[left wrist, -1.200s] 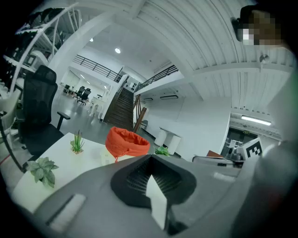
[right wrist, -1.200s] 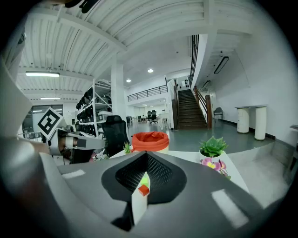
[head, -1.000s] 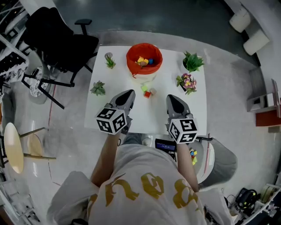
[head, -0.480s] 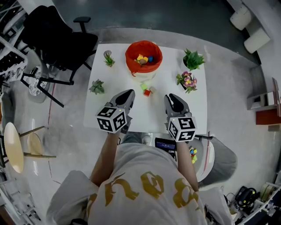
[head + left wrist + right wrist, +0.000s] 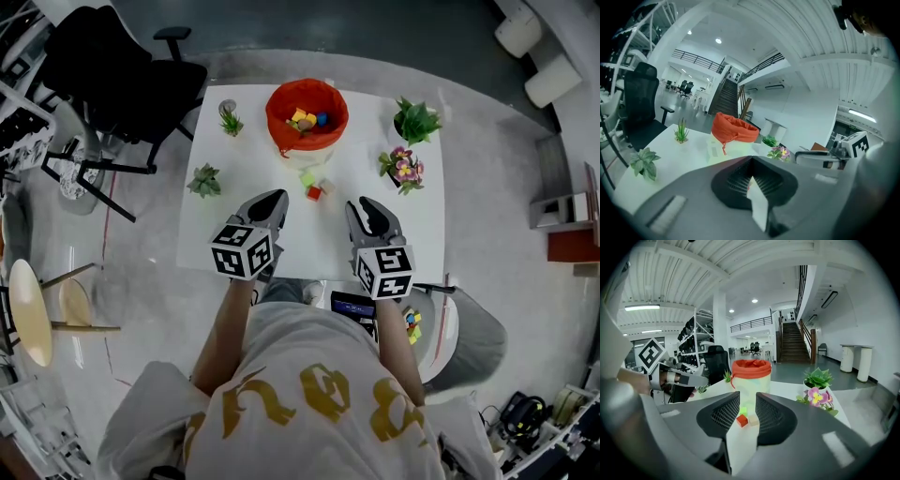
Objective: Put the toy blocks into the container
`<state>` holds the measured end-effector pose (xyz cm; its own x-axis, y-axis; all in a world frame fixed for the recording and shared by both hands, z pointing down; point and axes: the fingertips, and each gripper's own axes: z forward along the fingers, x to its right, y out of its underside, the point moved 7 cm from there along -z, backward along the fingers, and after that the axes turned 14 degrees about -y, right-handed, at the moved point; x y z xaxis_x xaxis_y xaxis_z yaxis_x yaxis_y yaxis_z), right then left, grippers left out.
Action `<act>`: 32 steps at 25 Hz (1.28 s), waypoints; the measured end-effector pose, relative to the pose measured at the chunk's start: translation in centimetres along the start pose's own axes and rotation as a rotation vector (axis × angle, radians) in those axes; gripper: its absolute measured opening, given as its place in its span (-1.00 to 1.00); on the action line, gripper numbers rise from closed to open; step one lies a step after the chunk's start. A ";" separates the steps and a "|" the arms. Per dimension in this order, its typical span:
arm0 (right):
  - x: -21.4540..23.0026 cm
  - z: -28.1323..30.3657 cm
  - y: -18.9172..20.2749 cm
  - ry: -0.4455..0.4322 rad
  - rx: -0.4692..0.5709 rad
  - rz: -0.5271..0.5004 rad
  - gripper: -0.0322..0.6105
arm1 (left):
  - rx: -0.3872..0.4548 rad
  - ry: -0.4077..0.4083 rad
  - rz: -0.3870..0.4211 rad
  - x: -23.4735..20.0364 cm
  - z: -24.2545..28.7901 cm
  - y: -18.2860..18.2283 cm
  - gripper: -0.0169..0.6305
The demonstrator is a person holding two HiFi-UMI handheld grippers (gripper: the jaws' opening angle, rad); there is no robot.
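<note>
Our right gripper (image 5: 747,401): jaws have just been opening to a narrow gap, nothing between them.
Toy blocks (image 5: 742,420): farther off, in line with that gap, near side of container (image 5: 751,369).
Our left gripper (image 5: 751,161): jaws together.

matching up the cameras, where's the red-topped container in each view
Head view: red-topped container at top centre, near the far edge of the table.
Left gripper view: container just left of centre, at mid height.
Right gripper view: container at dead centre.
Shared landmark: the pink-flowered plant, right of the container in all three.
</note>
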<state>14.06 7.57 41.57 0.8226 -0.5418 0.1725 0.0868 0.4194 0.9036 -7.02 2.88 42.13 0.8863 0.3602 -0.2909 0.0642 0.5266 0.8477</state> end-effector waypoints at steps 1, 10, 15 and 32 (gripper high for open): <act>0.1 0.1 0.1 0.000 -0.004 0.000 -0.49 | -0.004 -0.001 0.002 -0.1 0.1 0.1 -0.95; 1.4 1.8 1.2 0.000 -0.066 0.002 -0.45 | -0.046 0.002 -0.020 -1.3 1.9 0.9 -0.94; 2.0 2.9 2.0 -0.006 -0.106 -0.005 -0.45 | -0.080 -0.002 -0.003 -1.6 3.0 1.5 -0.95; 3.8 6.7 4.5 -0.051 -0.261 -0.048 -0.40 | -0.168 0.011 0.035 -2.4 7.0 3.5 -0.95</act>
<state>13.80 2.57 48.89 0.7851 -0.5991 0.1573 0.2724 0.5621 0.7809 -5.65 -1.54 48.92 0.8816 0.3884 -0.2682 -0.0447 0.6344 0.7717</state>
